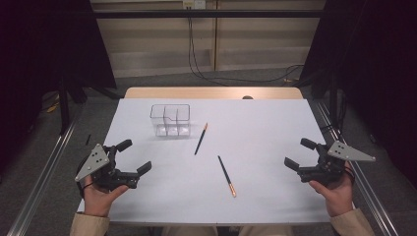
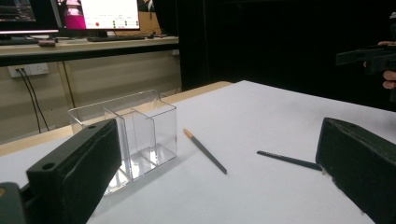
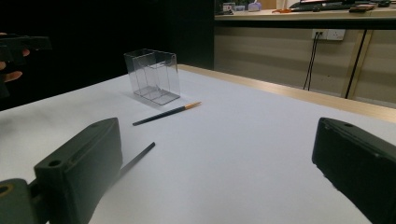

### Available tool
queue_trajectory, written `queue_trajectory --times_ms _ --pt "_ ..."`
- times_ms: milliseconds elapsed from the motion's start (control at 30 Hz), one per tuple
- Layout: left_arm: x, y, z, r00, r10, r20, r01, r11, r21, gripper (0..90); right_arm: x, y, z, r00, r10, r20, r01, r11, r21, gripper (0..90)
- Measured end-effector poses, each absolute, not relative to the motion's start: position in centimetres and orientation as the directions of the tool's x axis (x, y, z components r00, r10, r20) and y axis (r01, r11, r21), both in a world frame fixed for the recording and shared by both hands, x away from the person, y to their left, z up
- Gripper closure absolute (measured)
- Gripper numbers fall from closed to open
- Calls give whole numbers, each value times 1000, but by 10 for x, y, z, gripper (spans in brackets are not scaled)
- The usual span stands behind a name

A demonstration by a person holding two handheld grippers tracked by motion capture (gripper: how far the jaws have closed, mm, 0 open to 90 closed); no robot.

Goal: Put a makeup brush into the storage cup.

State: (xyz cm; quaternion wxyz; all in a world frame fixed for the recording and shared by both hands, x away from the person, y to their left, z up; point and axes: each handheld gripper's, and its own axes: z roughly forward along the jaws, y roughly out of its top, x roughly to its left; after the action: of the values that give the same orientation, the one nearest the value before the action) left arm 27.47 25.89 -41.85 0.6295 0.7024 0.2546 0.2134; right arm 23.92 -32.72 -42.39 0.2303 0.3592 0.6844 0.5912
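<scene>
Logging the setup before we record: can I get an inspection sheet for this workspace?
Surface: white table, flat, wooden strip along far edge.
Job's things: clear organizer, upright, empty; far pencil and near pencil lie loose on the table, apart.
Clutter: nothing seen.
Grippers: left gripper and right gripper both open, holding nothing, at the table's sides.
Cables: black cables hang down the far wall to the floor.
Surroundings: dark curtains on both sides, monitors on a bench.
</scene>
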Motion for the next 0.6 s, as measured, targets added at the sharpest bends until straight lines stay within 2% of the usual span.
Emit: queue_trajectory --times_ms 600 --pt "284 250 -417 771 635 -32 98 -69 993 0 239 -325 -425 -641 760 106 229 58 972 11"
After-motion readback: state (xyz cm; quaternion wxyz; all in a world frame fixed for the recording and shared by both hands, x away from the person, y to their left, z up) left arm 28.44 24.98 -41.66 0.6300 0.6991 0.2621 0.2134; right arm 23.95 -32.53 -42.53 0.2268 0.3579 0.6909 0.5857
